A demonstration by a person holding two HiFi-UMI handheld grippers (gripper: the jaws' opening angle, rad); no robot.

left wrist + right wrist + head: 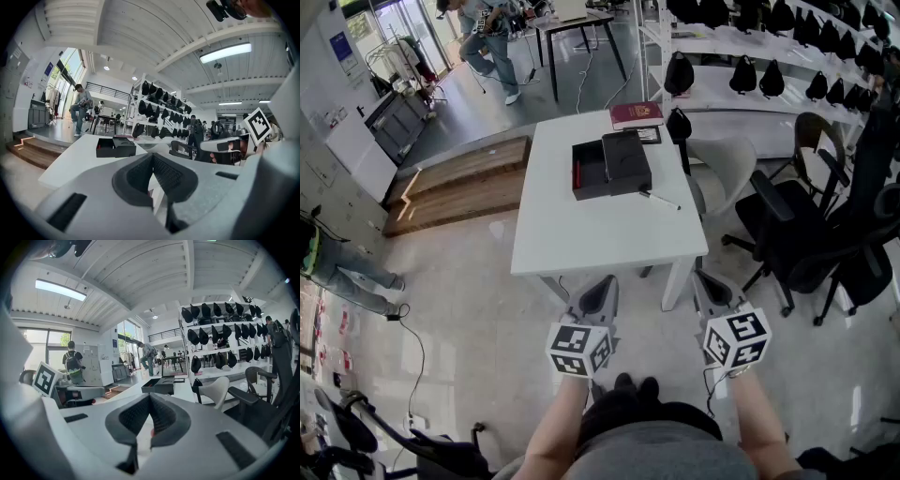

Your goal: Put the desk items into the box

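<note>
Head view: the open black box (607, 167) sits on the white worktop (581, 234). A pen (659, 200) lies just right of the box, and a red book (637, 114) lies behind it, its gold print too small to read. The left hand-held gripper (602, 292) and the right hand-held gripper (711, 289) hover well short of the box.

Left gripper view: the jaws are together and empty, with the box (115, 146) well ahead.

Right gripper view: the jaws are closed on nothing, with the box (159, 385) far ahead.
</note>
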